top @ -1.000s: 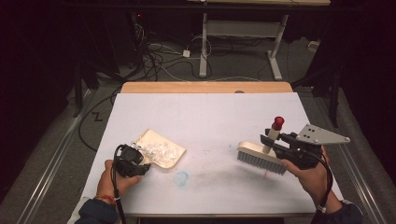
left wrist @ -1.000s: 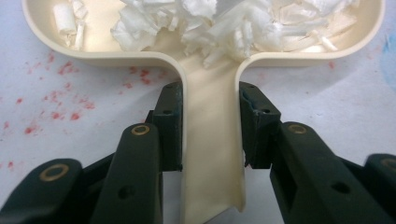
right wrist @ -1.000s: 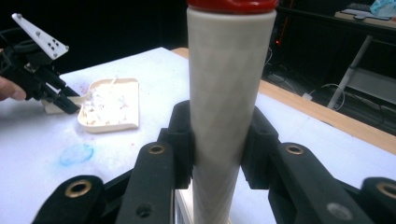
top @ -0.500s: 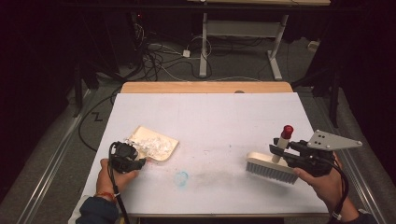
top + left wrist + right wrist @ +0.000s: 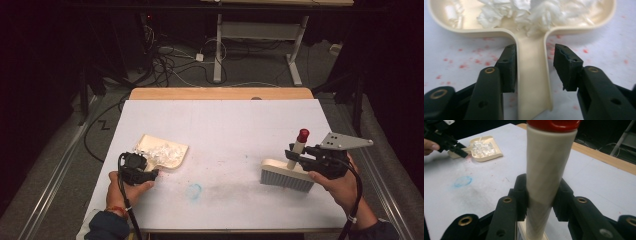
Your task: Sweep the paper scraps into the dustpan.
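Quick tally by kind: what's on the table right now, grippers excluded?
Dustpan: 1
Brush: 1
Pile of white paper scraps, in the dustpan: 1
Blue scribble mark on the table: 1
Total: 4

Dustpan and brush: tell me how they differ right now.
The dustpan lies flat on the table with white scraps in it; the brush stands on its bristles with its handle up. The left gripper has just been opening, with a gap at one pad beside the dustpan's handle; the right gripper is clamped on the brush's handle. The brush has a red cap; the dustpan has none. Both are cream.
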Available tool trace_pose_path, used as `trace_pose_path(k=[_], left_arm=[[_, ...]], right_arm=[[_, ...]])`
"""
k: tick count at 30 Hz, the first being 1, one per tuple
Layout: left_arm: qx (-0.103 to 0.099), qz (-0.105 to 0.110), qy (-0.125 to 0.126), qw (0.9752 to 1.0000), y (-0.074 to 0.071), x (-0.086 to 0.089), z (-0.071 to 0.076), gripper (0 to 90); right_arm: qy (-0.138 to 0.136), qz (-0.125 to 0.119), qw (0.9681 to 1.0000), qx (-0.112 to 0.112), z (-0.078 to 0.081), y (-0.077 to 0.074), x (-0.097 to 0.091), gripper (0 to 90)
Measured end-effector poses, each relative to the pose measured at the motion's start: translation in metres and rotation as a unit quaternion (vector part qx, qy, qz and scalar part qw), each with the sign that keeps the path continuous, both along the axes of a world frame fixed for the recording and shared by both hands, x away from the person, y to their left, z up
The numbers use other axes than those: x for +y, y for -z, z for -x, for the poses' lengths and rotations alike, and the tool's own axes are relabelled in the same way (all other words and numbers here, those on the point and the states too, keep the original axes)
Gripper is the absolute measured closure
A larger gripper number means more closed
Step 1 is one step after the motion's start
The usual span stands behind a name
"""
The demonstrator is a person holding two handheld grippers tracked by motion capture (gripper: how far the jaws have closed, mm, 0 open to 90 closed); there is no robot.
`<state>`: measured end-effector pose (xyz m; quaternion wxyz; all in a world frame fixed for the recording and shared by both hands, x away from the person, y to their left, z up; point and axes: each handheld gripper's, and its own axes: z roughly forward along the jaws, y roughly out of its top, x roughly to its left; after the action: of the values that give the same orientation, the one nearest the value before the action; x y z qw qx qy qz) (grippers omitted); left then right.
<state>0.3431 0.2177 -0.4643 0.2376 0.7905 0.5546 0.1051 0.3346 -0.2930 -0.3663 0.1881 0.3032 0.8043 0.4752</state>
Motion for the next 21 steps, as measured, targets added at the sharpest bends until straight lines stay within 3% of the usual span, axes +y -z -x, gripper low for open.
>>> trace_pose_path(k=[10, 14, 17, 19, 21], left_arm=[[-0.003, -0.004, 0.036, 0.9993, 0.0, -0.011, 0.022, 47.8], [-0.045, -0.013, 0.045, 0.9979, -0.004, -0.008, 0.028, 39.8], [-0.111, 0.004, 0.061, 0.992, -0.011, -0.004, 0.034, 31.4], [-0.152, 0.01, 0.073, 0.9857, -0.014, -0.005, 0.039, 28.0], [-0.179, 0.013, 0.083, 0.9802, -0.015, -0.008, 0.043, 24.5]], right_arm=[[0.067, 0.016, 0.9975, 0.012, -0.047, 0.005, 0.003, 62.8], [0.099, 0.03, 0.9945, 0.016, -0.066, 0.01, 0.007, 60.2], [0.119, 0.04, 0.992, 0.014, -0.078, 0.014, 0.011, 58.6], [0.123, 0.049, 0.9911, 0.011, -0.085, 0.018, 0.014, 56.8], [0.134, 0.059, 0.9892, 0.013, -0.092, 0.022, 0.018, 52.7]])
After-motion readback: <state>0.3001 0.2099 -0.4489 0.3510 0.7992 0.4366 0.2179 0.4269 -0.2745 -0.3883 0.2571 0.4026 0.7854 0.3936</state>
